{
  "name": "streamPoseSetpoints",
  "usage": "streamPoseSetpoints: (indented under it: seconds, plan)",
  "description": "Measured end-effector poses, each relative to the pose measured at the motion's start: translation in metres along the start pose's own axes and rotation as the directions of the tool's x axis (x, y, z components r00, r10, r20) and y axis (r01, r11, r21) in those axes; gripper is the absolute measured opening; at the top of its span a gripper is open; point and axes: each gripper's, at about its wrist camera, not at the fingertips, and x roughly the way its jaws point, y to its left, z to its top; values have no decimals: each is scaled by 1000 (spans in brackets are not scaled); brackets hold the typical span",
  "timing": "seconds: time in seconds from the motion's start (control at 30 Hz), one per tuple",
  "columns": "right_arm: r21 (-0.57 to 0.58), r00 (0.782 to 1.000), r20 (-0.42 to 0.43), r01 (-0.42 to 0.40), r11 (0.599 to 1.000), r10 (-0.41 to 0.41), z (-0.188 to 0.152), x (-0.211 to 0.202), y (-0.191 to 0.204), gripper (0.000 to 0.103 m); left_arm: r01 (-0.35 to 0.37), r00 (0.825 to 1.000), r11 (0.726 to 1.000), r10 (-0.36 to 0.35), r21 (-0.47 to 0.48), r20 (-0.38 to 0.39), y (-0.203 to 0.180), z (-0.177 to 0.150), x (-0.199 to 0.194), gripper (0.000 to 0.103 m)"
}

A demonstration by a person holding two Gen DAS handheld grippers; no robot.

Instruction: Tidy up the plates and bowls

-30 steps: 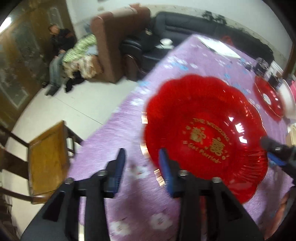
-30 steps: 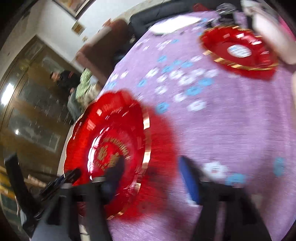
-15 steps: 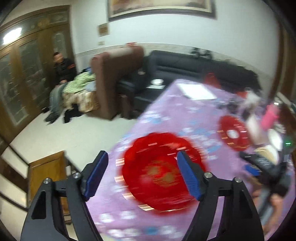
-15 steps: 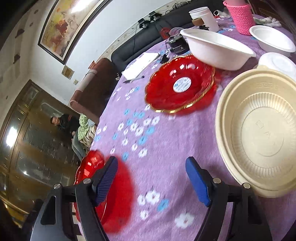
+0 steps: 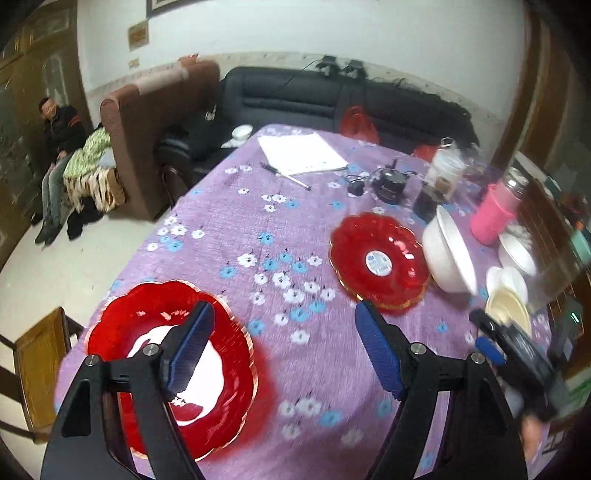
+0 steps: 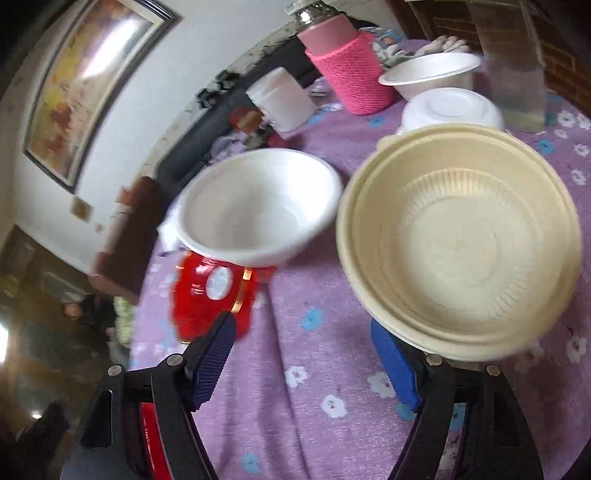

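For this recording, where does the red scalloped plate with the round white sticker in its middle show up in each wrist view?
Left wrist view: the red scalloped plate with the round white sticker lies right of centre on the purple flowered tablecloth, left of the large white bowl.
Right wrist view: the same plate sits left of centre, partly hidden behind that bowl.
Shared landmark: the pink knitted bottle sleeve.

No readable text anywhere. Far red plate at 2 o'clock from the near red plate has a round white sticker at its centre, print too small to read. Near plate's centre is glared out, gold lettering illegible. Wall plaque at 11 o'clock: blurred, unreadable.
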Motion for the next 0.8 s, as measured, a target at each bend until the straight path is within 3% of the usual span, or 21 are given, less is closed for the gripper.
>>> streamPoseSetpoints:
  seconds: [0.1,0.17,0.47,0.63,0.8]
  plan:
    - [-60,987,-83,-145,988,140,-3,11,25,77,13,997,999,-16,-46,-75,-6,10,32,79]
    - [-51,976,-125,-183,982,176,-5,26,38,77,8,993,996,-17,-83,-113,-8,17,54,79]
    - [65,982,-117,-140,988,147,2,72,31,77,47,979,993,-66,-105,-192,-18,34,110,79]
    - [117,974,-157,-147,982,164,-4,92,23,77,66,970,989,-96,-136,-225,-14,41,134,79]
    - [147,977,-130,-152,977,172,-3,102,26,77,90,960,983,-128,-161,-247,-16,45,153,79]
